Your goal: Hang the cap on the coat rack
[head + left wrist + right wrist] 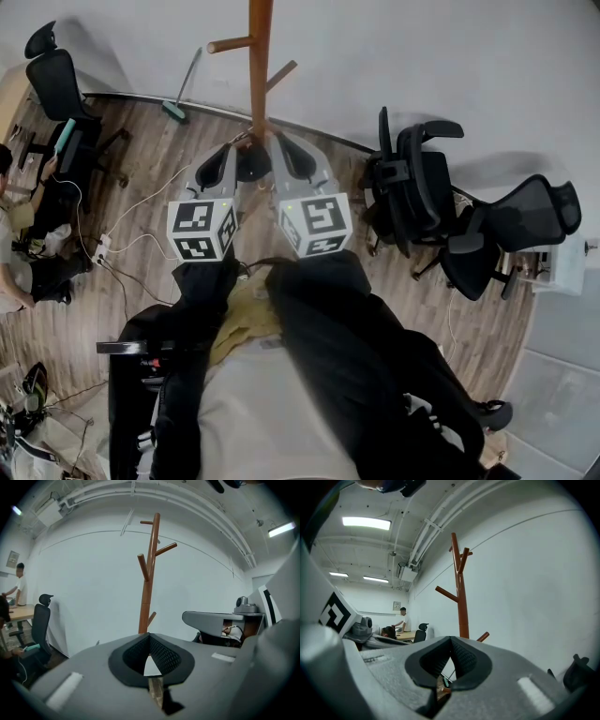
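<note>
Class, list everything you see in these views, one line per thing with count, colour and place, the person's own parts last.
coat rack: one, brown, by the wall ahead
office chairs: three, black, two right, one left
broom: one, teal head, against wall
cables: white, on wood floor
bystander: one, white shirt, far left
tan cloth: one, between sleeves
sleeves: two, black, bottom
left gripper, right gripper: grey, jaws together, empty

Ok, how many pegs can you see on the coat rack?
4. Left gripper view: top peg pointing left, next peg angled up right, mid peg on the left, low peg on the right. Others may hide behind the pole.
</note>
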`<state>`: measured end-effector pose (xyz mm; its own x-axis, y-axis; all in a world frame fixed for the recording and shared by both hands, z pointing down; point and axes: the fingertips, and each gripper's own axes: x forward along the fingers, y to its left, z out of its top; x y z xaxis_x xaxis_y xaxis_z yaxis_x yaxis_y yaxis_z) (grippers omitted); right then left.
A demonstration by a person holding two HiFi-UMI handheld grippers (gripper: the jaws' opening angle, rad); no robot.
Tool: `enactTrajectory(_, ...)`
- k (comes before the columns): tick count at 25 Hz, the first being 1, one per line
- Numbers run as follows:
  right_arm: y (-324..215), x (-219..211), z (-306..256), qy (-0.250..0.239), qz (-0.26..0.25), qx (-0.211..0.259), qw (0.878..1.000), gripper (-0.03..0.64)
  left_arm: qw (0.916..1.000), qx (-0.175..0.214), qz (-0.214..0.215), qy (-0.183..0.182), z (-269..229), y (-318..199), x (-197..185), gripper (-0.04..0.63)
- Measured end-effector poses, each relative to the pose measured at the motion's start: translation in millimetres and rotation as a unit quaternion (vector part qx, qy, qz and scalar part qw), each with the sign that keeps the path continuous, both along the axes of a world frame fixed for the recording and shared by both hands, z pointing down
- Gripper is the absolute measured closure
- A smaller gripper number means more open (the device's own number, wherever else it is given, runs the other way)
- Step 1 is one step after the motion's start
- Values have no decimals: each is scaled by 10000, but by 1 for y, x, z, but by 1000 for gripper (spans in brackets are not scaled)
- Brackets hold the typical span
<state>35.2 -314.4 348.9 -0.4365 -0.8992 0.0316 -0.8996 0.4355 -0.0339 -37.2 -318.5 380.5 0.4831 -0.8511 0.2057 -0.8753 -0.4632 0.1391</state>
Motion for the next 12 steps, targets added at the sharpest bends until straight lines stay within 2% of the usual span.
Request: enactTrajectory(12,-5,-1,1,-39,-10,-27,10000,618,10000,-75,-40,-2,3,-4,-3,597)
